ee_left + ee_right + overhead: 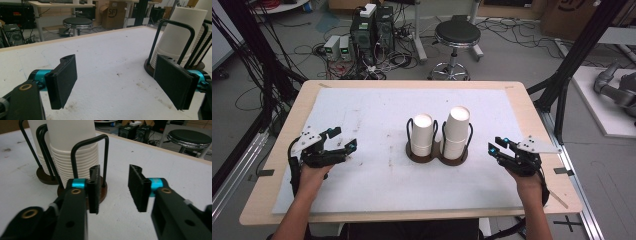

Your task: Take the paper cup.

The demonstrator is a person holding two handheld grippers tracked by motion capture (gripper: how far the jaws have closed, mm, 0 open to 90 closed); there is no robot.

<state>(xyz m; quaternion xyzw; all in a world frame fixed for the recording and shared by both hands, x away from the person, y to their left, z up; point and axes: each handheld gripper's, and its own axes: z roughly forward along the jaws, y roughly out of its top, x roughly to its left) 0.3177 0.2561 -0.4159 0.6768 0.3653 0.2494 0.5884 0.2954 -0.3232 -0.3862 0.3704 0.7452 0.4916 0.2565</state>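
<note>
Faintly, "SF" on cardboard box (pixel 115 14).

High view sits above the near table edge, facing forward and down; gripper views ride low over the mat, close. All share the cup rack (pixel 436 152).

Cup stack (pixel 178 37) tops cropped, seemingly.

Two stacks of white paper cups (pixel 422 134) (pixel 456 131), one twin wire holder (pixel 437 154), two hand-held grippers (pixel 343 146) (pixel 499 146), one bench (pixel 282 132).
</note>
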